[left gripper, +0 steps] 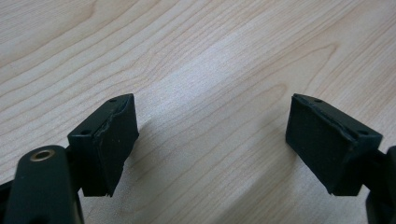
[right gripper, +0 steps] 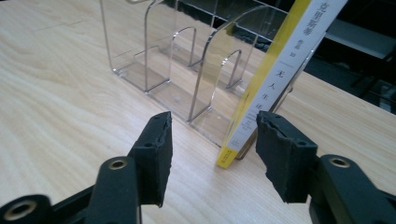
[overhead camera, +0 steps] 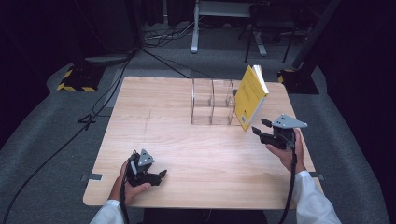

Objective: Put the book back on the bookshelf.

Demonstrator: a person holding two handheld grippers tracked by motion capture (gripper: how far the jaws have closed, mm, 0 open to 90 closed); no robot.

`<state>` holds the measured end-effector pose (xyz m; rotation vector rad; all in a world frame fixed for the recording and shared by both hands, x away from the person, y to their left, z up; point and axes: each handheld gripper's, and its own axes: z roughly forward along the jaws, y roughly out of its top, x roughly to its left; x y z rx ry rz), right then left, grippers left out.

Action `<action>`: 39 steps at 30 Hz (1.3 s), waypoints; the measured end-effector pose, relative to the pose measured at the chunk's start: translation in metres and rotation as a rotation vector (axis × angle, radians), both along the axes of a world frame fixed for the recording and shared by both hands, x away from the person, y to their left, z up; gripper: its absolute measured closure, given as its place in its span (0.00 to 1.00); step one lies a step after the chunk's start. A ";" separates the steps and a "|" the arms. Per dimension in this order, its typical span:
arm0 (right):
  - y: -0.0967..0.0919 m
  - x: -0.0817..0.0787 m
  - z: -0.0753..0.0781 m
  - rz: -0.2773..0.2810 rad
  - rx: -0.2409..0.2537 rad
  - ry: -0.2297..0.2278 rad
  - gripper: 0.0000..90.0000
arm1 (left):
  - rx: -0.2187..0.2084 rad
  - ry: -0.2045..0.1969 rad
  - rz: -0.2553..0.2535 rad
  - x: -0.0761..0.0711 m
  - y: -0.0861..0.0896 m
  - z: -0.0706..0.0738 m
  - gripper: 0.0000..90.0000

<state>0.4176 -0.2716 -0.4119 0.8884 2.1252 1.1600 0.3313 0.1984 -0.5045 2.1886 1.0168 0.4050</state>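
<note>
A yellow book (overhead camera: 250, 97) leans tilted against the clear divider rack (overhead camera: 213, 101) near the worktop's (overhead camera: 154, 126) far edge. The right gripper (overhead camera: 259, 127) hovers just beside it, jaws apart; the left gripper (overhead camera: 159, 176) rests near the near-left corner.

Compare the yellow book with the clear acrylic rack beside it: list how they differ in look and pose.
The yellow book is opaque, with a white spine carrying printed characters; the clear acrylic rack is see-through, so the wood shows through it. The book tilts, its bottom edge on the table and its upper part leaning over the rack's right end; the rack stands square and upright. The book is one slab; the rack is split by dividers into slots. Both rest on the table.
</note>
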 end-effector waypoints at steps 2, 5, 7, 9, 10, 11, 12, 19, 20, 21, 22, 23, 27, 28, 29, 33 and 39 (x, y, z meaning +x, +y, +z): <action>-0.001 -0.004 0.002 0.015 -0.013 0.015 0.50 | 0.000 0.000 0.000 0.000 0.000 0.000 0.19; -0.003 -0.010 0.004 0.031 -0.038 0.019 0.48 | 0.001 0.002 -0.002 0.000 0.000 0.000 0.20; -0.003 -0.012 0.005 0.036 -0.048 0.022 0.47 | 0.001 0.002 -0.001 0.000 0.000 0.000 0.20; -0.005 -0.018 0.005 0.057 -0.071 0.032 0.45 | 0.000 0.000 0.000 0.000 0.000 0.000 0.20; -0.005 -0.018 0.005 0.057 -0.071 0.032 0.45 | 0.000 0.000 0.000 0.000 0.000 0.000 0.20; -0.005 -0.020 0.004 0.065 -0.086 0.035 0.43 | 0.000 0.000 0.000 0.000 0.000 0.000 0.20; -0.006 -0.023 0.004 0.074 -0.104 0.038 0.42 | 0.000 0.000 0.000 0.000 0.000 0.000 0.20; -0.010 -0.039 -0.002 0.101 -0.191 0.046 0.35 | 0.000 0.000 0.000 0.000 0.000 0.000 0.20; -0.011 -0.042 -0.004 0.102 -0.199 0.050 0.34 | 0.000 0.000 0.000 0.000 0.000 0.000 0.19; -0.012 -0.043 -0.006 0.104 -0.206 0.055 0.34 | 0.001 -0.001 0.002 0.000 0.000 0.000 0.20; -0.013 -0.045 -0.007 0.102 -0.217 0.061 0.33 | 0.001 -0.001 0.002 0.000 0.000 0.000 0.19; -0.013 -0.045 -0.007 0.102 -0.217 0.061 0.33 | 0.001 0.001 0.001 0.000 0.000 0.000 0.19; -0.018 -0.050 -0.014 0.103 -0.241 0.075 0.32 | 0.001 0.002 0.004 0.000 0.000 0.000 0.20; -0.021 -0.053 -0.018 0.103 -0.248 0.080 0.32 | 0.001 0.003 0.003 0.000 0.000 0.000 0.20; -0.022 -0.054 -0.019 0.101 -0.249 0.083 0.32 | 0.001 0.002 0.004 0.000 0.000 0.000 0.19; -0.028 -0.056 -0.025 0.090 -0.242 0.099 0.31 | 0.000 0.000 0.005 0.000 0.000 0.000 0.20; -0.041 -0.062 -0.037 0.065 -0.230 0.124 0.30 | -0.003 0.001 0.007 -0.001 0.000 0.000 0.20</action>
